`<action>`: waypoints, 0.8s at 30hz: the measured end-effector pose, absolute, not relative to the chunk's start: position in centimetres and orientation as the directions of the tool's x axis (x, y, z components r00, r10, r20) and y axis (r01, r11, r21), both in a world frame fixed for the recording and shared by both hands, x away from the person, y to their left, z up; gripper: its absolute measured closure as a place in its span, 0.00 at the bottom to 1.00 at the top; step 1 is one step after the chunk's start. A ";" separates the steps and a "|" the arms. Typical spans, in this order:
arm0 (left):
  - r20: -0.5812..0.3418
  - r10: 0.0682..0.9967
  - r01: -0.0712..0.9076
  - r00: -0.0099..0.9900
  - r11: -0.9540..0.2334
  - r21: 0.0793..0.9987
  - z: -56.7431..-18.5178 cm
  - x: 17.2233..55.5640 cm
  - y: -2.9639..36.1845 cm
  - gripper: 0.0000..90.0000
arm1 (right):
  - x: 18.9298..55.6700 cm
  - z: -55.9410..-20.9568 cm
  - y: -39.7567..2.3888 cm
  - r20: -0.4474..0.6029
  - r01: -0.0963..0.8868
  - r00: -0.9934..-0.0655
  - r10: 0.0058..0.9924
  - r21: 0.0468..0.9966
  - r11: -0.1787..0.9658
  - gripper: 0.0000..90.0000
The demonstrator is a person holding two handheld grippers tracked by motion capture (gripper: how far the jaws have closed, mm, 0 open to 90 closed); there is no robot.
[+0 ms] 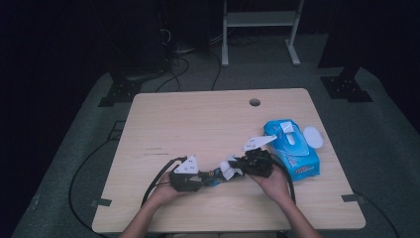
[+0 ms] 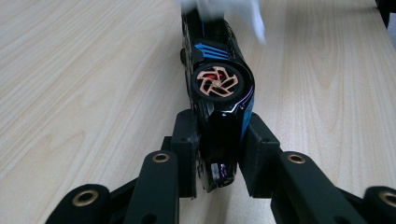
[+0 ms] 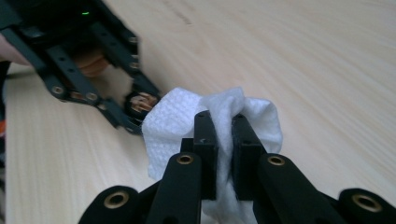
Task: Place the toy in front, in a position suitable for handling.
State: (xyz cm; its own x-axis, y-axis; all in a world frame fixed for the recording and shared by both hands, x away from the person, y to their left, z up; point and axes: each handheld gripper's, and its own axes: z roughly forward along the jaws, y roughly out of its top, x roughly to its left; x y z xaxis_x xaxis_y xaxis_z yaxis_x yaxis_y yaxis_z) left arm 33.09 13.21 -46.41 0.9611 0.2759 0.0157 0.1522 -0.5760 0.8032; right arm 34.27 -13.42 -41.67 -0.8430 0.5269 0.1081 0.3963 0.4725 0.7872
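Note:
A black toy car (image 2: 219,88) with blue stripes and a copper wheel lies on its side between the jaws of my left gripper (image 2: 219,154), which is shut on its rear end. In the high view the left gripper (image 1: 195,179) holds the toy car (image 1: 212,177) near the table's front. A white wet wipe (image 3: 224,126) is bunched between the jaws of my right gripper (image 3: 225,135), which is shut on it. The wipe (image 1: 229,169) rests against the far end of the car, with the right gripper (image 1: 237,167) just to its right. The wipe (image 2: 219,9) appears blurred over the car's far end.
A blue pack of wet wipes (image 1: 292,147) with its white lid flipped open lies on the right of the wooden table (image 1: 198,119). A cable hole (image 1: 254,102) sits near the table's far edge. Cables trail off the table's left side. Dark floor and a white frame stand behind.

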 end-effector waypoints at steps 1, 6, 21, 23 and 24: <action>0.015 0.277 0.153 0.961 -0.576 0.803 -46.4 33.1 13.2 0.78 | 34.1 -41.7 -12.2 0.103 0.387 -0.856 0.506 0.777 0.497 0.92; 0.012 0.277 0.155 0.961 -0.573 0.804 -46.4 33.1 13.2 0.78 | 33.8 -41.5 -8.9 0.129 0.357 -0.895 0.428 0.781 0.512 0.92; 0.022 0.276 0.147 0.961 -0.575 0.805 -46.4 33.2 13.3 0.78 | 34.4 -41.5 -15.8 0.082 0.416 -0.816 0.573 0.771 0.482 0.92; 0.021 0.278 0.148 0.960 -0.572 0.807 -46.5 33.2 13.3 0.78 | 34.5 -41.7 -16.9 0.115 0.439 -0.804 0.584 0.778 0.450 0.92; 0.016 0.282 0.154 0.959 -0.570 0.807 -46.5 33.2 13.3 0.78 | 34.5 -41.7 -17.0 0.120 0.443 -0.803 0.584 0.777 0.448 0.92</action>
